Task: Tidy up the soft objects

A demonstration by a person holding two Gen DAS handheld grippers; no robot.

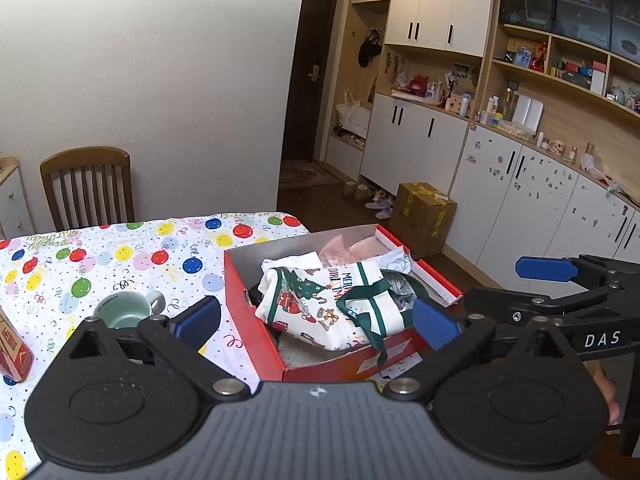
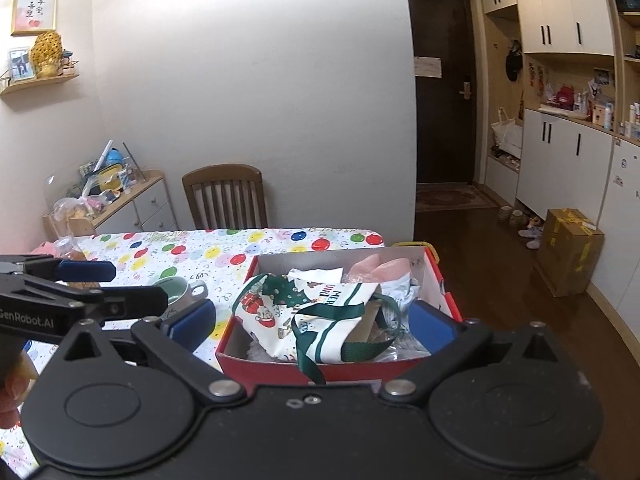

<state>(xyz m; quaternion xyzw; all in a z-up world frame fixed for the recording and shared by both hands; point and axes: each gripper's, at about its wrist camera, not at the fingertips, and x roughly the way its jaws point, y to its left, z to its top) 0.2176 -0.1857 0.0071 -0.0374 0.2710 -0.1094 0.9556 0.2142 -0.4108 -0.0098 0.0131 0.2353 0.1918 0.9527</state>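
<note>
Left claw [image 1: 316, 322]: held level above the near edge of the desk [image 1: 120, 264], fingers spread wide with nothing between them; its blue pads [image 1: 198, 318] frame the red box.
Right claw [image 2: 312, 322]: held at a like height just to the right of the left one, also spread wide and carrying nothing; in the left wrist view it shows at the right edge [image 1: 544, 270].
Red box [image 1: 256, 300]: open, on the desk's right end, just ahead of both claws.
Christmas tote bag [image 1: 320, 300]: crumpled inside the box, on top of the other soft things; one green strap [image 2: 310, 360] hangs over the near wall.
Pink cloth [image 1: 352, 248]: at the far end of the box, partly covered by white fabric.
Green mug [image 1: 128, 308]: on the desk left of the box, partly behind the left claw's finger.
Hard to make out: the box's floor under the bag; the carton [image 1: 12, 348] at the left border, cut off.
Person's hand [image 2: 12, 384]: only fingertips show at the left edge.
</note>
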